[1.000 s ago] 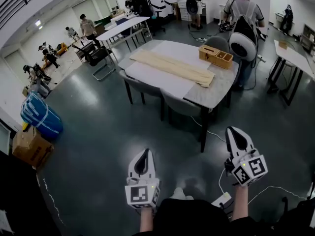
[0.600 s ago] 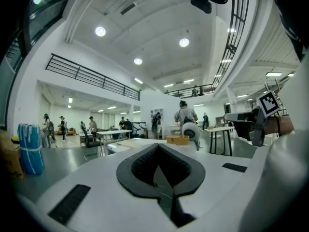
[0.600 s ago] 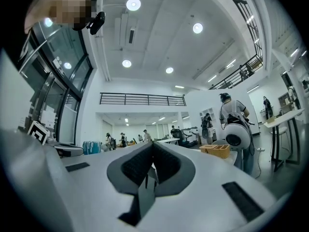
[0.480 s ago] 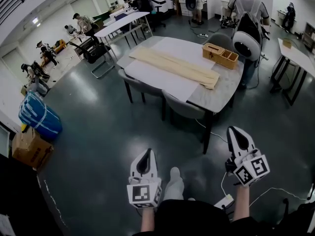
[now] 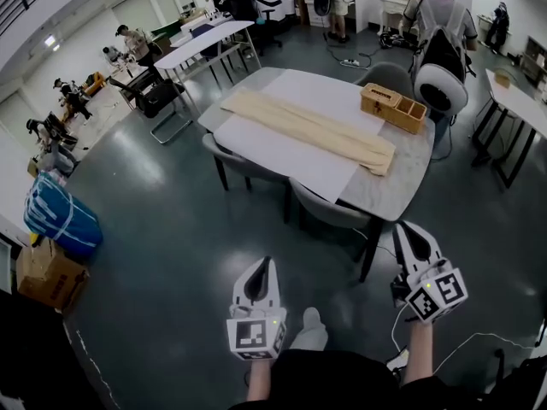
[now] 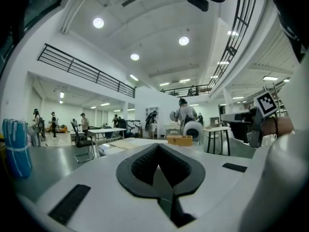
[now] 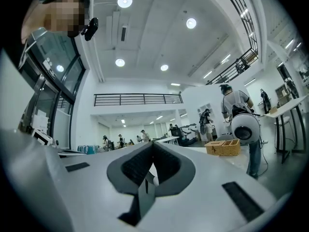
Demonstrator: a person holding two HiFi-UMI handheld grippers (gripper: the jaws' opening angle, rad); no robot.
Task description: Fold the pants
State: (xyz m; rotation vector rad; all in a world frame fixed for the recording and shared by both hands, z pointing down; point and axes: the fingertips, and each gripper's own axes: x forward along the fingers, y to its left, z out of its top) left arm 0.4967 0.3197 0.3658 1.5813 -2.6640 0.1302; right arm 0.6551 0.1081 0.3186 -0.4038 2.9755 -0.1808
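Lying on the floor at the far left are a blue bundle and a cardboard box. Low in the middle, the left gripper points level toward the table. Its jaws are pressed together with nothing between them. A white sheet covers most of the tabletop. The beige pants lie flat and stretched out long across that sheet, well apart from both grippers. Two grey chairs are tucked in at the table's near side. A wooden box sits on the table just beyond the right end of the pants. The right gripper, low at the right, also has its jaws closed on nothing. A person with a backpack stands behind the table.
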